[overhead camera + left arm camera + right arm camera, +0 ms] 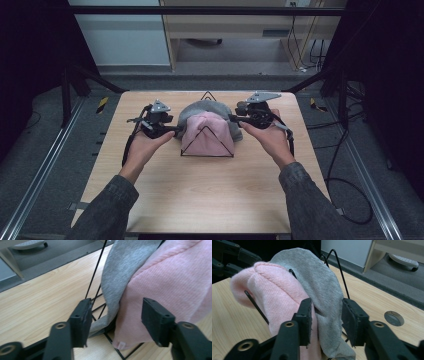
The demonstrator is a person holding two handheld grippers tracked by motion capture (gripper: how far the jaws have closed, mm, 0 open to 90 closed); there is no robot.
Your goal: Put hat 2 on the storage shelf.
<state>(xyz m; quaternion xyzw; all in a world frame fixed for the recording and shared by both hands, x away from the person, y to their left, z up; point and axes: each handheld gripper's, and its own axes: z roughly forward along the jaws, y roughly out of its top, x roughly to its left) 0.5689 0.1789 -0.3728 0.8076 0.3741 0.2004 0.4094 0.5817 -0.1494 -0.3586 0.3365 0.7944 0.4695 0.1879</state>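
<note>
Nearest to us in the high view are our two sleeves and hands, and each hand holds a gripper at one side of a little black wire rack (207,145) in the middle of the wooden table (200,190). A pink cloth (207,134) hangs over the front of the rack and a grey cloth (200,110) hangs behind it. Our left gripper (176,129) points right at the left edge of the cloths, and our right gripper (232,118) points left at the right edge, so the cloths sit between them (both about as near). Both have their jaws apart and hold nothing. In the left gripper view the gap frames the low edge of both cloths. In the right gripper view the grey cloth's edge lies in the gap. We think each would need to push in a bit before closing. The cloths hide most of the rack, and we cannot tell if the jaws touch cloth yet.
</note>
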